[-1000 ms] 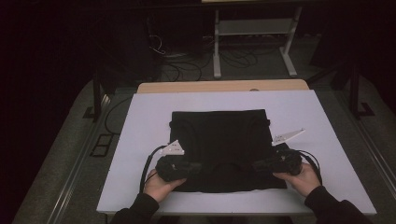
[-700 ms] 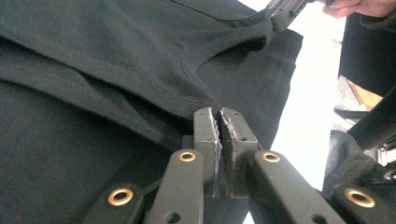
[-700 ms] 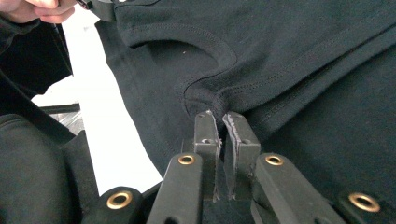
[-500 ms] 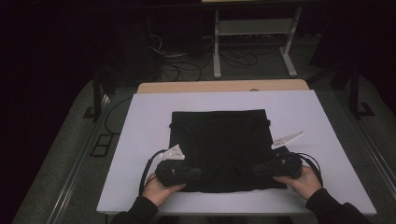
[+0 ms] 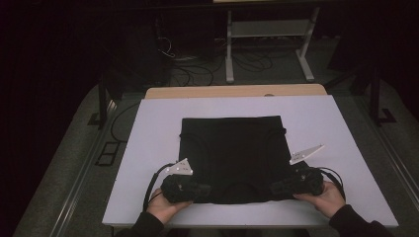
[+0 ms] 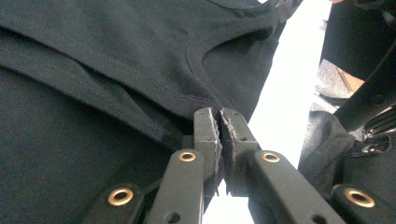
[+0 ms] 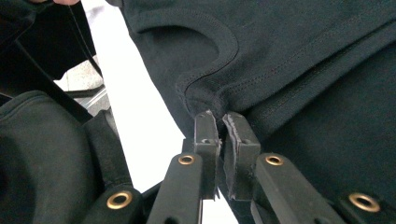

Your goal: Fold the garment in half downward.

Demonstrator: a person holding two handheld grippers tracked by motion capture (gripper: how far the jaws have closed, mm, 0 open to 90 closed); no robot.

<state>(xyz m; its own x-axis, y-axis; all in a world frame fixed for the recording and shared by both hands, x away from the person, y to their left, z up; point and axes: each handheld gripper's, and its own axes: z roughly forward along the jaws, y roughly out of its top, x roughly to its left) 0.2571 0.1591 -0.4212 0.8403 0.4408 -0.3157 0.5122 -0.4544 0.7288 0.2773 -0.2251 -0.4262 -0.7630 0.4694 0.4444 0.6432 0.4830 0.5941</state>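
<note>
A black shirt [image 5: 232, 158] lies flat in the middle of the white table [image 5: 148, 128], already folded into a rough square, its far edge well short of the table's far edge and its near edge close to the near edge where the person sits. The left gripper [image 5: 201, 189] is at the shirt's near left corner and the right gripper [image 5: 276, 187] at its near right corner, each held low by a hand.

In the left gripper view the jaws are pressed almost together on a thin fold of fabric beside the curved, stitched neckline [image 6: 205, 51]. The right gripper [image 7: 220, 122] shows the same: jaws nearly closed, pinching the cloth just below the neckline's bend. Both appear to have a firm bite on the shirt [image 6: 93, 70], one on each side of the collar opening.

The step in hand looks like a fold: both near corners are gripped, ready to be carried over. The next move probably calls for lifting both grippers together, level and at the same pace, then sweeping them toward the far edge so the near half lands squarely on the far half. Uneven lifting would likely skew the fold or drag the layers underneath.
</note>
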